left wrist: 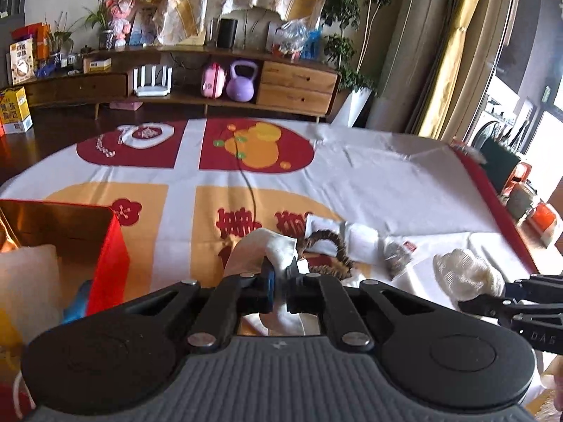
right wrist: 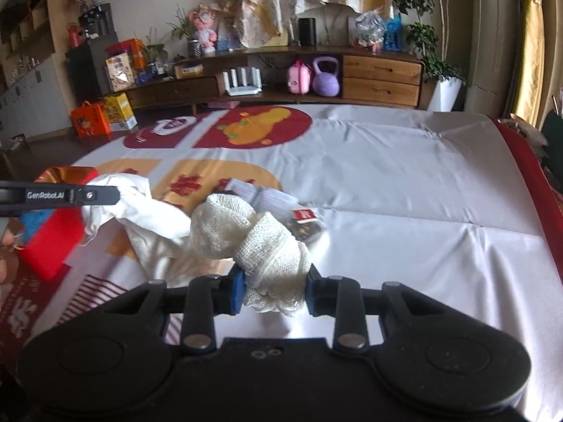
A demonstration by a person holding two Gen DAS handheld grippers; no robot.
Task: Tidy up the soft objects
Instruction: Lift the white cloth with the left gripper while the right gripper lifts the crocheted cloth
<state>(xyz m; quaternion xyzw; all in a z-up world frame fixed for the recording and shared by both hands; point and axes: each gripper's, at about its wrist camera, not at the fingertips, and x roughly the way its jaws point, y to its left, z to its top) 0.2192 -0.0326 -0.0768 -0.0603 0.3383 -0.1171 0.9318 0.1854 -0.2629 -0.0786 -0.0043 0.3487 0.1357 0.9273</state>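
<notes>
My left gripper is shut on a white cloth, which hangs from its blue pads above the printed tablecloth. A red box with a gold inside stands open at the left, holding a white pad and a blue item. My right gripper is shut on a cream mesh bundle, lifted off the table. In the right wrist view the left gripper enters from the left with the white cloth trailing below it, beside the red box. In the left wrist view the right gripper holds the mesh bundle at the right.
A brown braided ring, white packets and a clear packet with a red label lie on the cloth ahead. A thin dark cord runs across the print. A wooden sideboard stands beyond the table's far edge.
</notes>
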